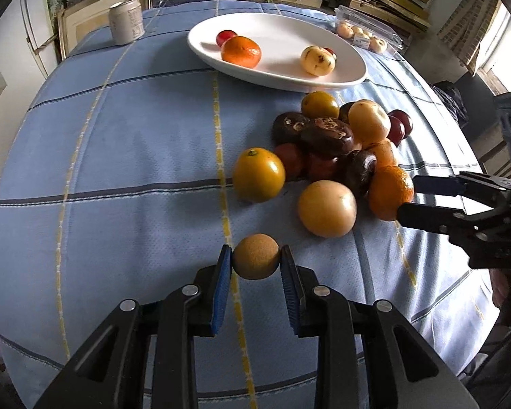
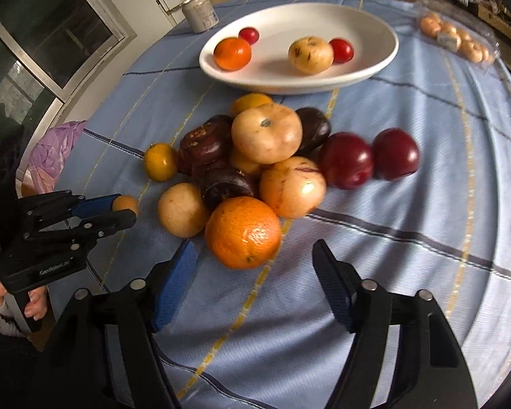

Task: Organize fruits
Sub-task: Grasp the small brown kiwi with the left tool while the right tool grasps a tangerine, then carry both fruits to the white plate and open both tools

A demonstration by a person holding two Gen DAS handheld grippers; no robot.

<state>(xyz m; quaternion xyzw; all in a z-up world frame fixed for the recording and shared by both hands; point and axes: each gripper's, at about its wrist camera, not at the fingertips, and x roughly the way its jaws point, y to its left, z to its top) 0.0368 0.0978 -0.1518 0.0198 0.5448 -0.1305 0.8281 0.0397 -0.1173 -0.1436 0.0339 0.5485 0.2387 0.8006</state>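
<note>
My left gripper (image 1: pixel 255 255) is shut on a small tan round fruit (image 1: pixel 255 256) just above the blue cloth; it also shows in the right wrist view (image 2: pixel 124 203). My right gripper (image 2: pixel 253 255) is open, its jaws either side of a large orange (image 2: pixel 243 232) at the near edge of the fruit pile (image 2: pixel 265 156). The pile holds yellow, dark purple and red fruits. The white oval plate (image 1: pixel 289 78) at the back holds a mandarin (image 1: pixel 241 51), a pale spotted fruit (image 1: pixel 317 60) and small red fruits.
A drink can (image 1: pixel 126 20) stands at the back left. A clear pack of small pale fruits (image 1: pixel 361 35) lies at the back right. Two red plums (image 2: pixel 371 158) lie right of the pile. The round table's edge curves close on the left and right.
</note>
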